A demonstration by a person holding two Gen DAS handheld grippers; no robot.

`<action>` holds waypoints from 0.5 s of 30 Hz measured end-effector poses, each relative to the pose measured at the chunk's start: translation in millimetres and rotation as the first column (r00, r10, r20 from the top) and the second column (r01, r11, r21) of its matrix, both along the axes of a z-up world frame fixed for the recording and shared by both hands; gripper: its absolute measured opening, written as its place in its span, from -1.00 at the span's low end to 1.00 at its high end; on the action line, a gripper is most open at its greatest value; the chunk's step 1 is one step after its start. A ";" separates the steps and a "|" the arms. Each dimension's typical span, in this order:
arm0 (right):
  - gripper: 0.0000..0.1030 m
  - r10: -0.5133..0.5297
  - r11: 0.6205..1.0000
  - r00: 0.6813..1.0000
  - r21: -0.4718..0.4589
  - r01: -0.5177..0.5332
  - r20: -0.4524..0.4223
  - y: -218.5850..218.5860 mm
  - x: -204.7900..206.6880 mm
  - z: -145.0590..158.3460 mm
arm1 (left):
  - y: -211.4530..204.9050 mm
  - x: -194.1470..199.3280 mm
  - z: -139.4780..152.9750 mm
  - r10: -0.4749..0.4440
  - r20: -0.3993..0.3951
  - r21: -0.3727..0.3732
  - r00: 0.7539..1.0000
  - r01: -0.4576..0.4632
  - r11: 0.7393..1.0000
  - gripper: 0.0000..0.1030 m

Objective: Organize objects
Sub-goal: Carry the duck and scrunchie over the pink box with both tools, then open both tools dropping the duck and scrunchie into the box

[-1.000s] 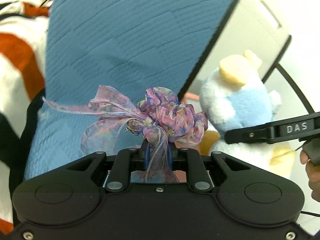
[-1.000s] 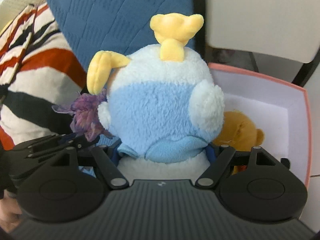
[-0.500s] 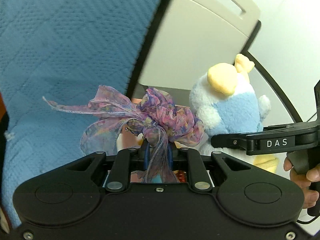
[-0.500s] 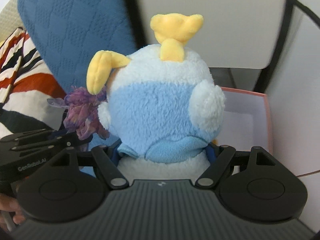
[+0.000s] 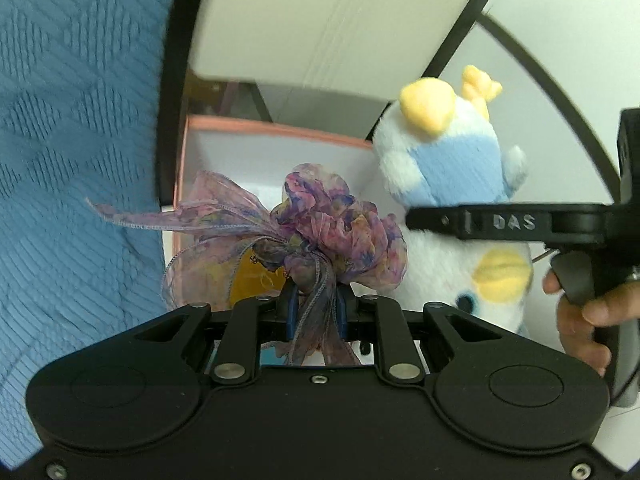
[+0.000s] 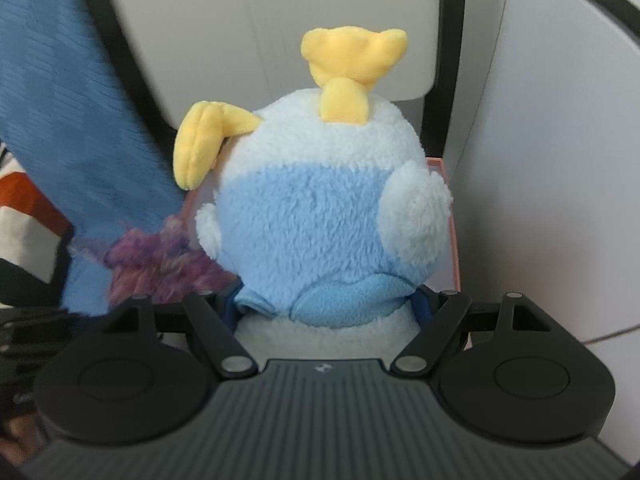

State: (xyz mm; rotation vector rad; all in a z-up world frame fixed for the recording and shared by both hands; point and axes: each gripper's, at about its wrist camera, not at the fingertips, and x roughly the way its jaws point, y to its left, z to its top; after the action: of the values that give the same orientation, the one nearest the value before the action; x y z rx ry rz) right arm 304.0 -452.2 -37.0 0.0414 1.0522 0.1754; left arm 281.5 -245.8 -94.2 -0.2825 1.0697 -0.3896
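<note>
My left gripper (image 5: 314, 304) is shut on a purple-pink fabric scrunchie with ribbon tails (image 5: 320, 224), held up in the air. My right gripper (image 6: 326, 306) is shut on a blue and white plush bird with yellow crest and wing (image 6: 320, 216). In the left wrist view the plush (image 5: 452, 168) and the right gripper's finger sit to the right of the scrunchie. Beyond both lies a pink-rimmed white box (image 5: 280, 130); something yellow-orange (image 5: 248, 280) shows inside it behind the scrunchie. The scrunchie (image 6: 160, 264) shows blurred at the plush's left in the right wrist view.
A blue quilted cushion (image 5: 72, 160) fills the left. A white panel with black frame (image 5: 320, 24) stands behind the box. A striped red, black and white cloth (image 6: 24, 216) lies at far left. The pink box edge (image 6: 454, 240) shows right of the plush.
Both grippers have swung right with their loads, away from the blue cushion and striped cloth. The pink-rimmed box has come into the left wrist view, straight ahead of the scrunchie.
</note>
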 end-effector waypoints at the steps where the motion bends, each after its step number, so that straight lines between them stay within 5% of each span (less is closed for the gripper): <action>1: 0.54 0.000 1.000 1.000 -0.005 0.000 0.001 -1.3 2.6 -6.8 | -2.8 0.6 -6.0 -0.002 -0.014 0.002 1.000 0.002 1.000 -0.65; 11: 0.56 -0.020 0.999 0.998 0.034 0.022 -0.055 -16.7 24.7 -69.4 | -6.7 -6.0 -42.9 -0.001 -0.109 0.019 0.994 0.003 1.000 -0.60; 13: 0.58 -0.024 0.998 0.998 0.052 0.027 -0.064 -20.1 28.8 -70.8 | -7.4 -7.5 -40.1 -0.009 -0.106 0.025 0.994 0.012 1.000 -0.41; 15: 0.66 -0.039 0.998 0.997 0.050 0.042 -0.066 -22.5 31.0 -70.0 | -5.5 -10.4 -36.6 -0.009 -0.083 0.036 0.996 0.012 0.999 0.03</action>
State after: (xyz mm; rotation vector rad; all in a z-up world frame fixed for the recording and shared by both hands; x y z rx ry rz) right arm 335.1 -474.7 -106.9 0.1154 1.1104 0.1649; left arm 271.1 -251.3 -130.8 -0.2622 1.1592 -0.3703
